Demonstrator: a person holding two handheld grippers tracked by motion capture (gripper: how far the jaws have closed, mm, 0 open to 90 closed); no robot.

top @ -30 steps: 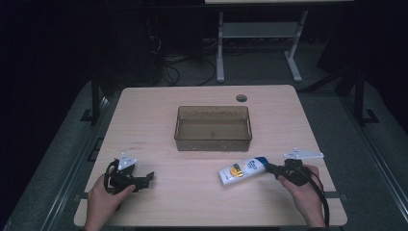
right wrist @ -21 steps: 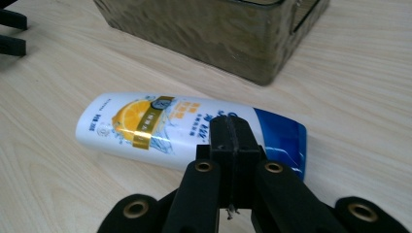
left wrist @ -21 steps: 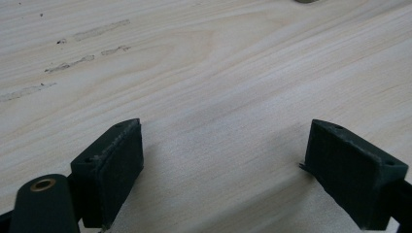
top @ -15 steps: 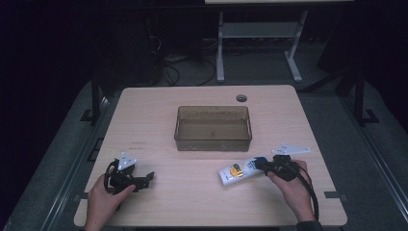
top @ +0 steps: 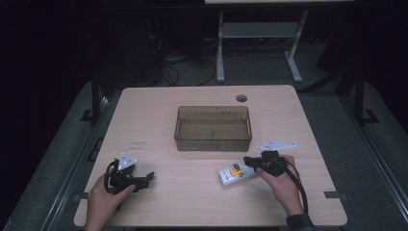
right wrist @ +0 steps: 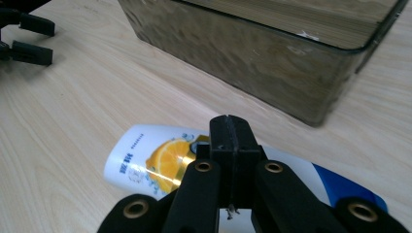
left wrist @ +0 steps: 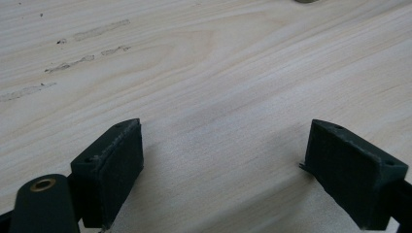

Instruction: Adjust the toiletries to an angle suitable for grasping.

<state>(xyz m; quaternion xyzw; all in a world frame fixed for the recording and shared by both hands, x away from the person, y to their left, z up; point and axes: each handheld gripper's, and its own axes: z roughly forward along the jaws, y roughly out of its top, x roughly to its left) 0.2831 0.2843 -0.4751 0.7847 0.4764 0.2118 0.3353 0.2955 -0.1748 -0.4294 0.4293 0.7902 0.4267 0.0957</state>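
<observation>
- One white tube [top: 236, 172] with an orange-fruit print and a blue end lies flat on the pale wooden table [top: 202, 98], on the person's right side, just in front of the tinted container.
- One right gripper [top: 251, 162], held in the person's right hand [top: 281, 179], has its jaws pressed fully together with nothing between them; in the right gripper view the closed tips sit over the tube [right wrist: 160, 160], and whether they touch it cannot be told.
- One left gripper [top: 146, 178], held in the person's left hand [top: 103, 199], rests low at the near left part of the table, well apart from the tube.
- In the left gripper view its two black pads [left wrist: 114, 165] stand wide apart, with bare wood grain between them and nothing held.
- One clear, brownish rectangular container [top: 213, 128] stands open-topped at the middle of the table, between the two grippers and farther from the person; nothing can be made out inside it.
- In the right gripper view the container's rippled wall [right wrist: 252, 58] rises just beyond the tube, and the left gripper's jaws [right wrist: 29, 41] show far off at the upper left.
- One round grommet [top: 241, 98] sits in the tabletop near the far edge.
- One cable trails from the right gripper along the person's right forearm.
</observation>
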